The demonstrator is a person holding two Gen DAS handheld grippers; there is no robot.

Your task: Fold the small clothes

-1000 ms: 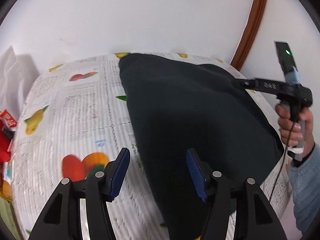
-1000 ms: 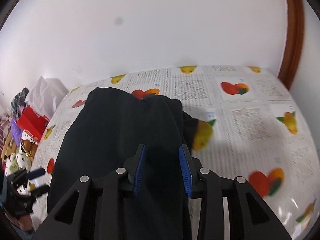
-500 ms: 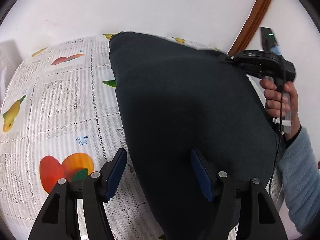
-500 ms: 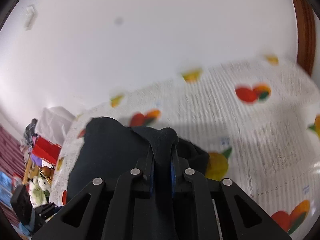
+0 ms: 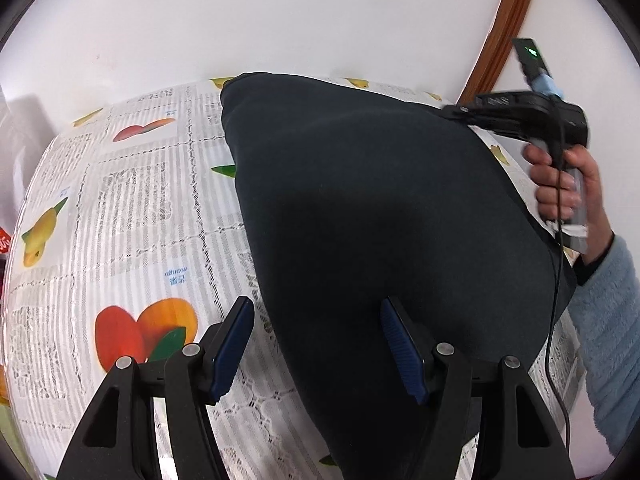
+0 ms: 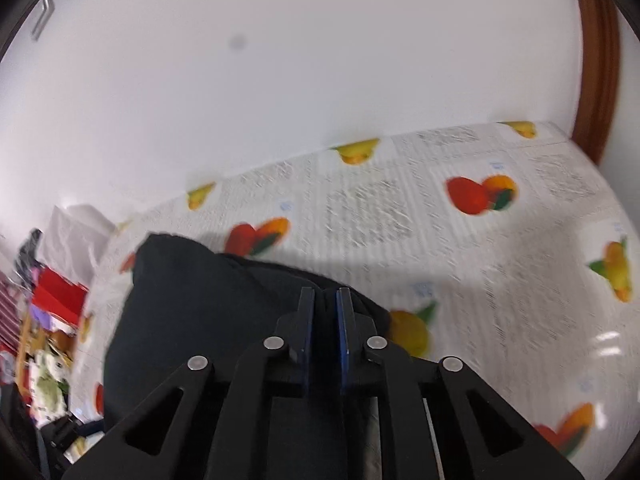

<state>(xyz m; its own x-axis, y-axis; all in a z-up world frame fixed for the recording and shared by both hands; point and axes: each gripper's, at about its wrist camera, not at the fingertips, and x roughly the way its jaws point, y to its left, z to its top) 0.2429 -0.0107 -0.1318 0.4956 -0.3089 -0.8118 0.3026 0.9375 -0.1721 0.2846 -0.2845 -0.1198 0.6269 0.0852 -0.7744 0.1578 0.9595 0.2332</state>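
Note:
A dark navy garment lies spread on a fruit-print tablecloth. My left gripper is open, low over the garment's near left edge, with one blue pad over the cloth and one over the garment. My right gripper is shut on a fold of the garment at its far right edge and lifts it off the table. In the left wrist view the right gripper pinches that raised corner.
A white wall runs behind the table, with a brown wooden frame at the right. Red boxes and clutter sit off the table's left side. The tablecloth spreads to the right of the garment.
My right gripper closed on the garment's edge and raised it. My left gripper stayed open and shifted slightly over the near edge.

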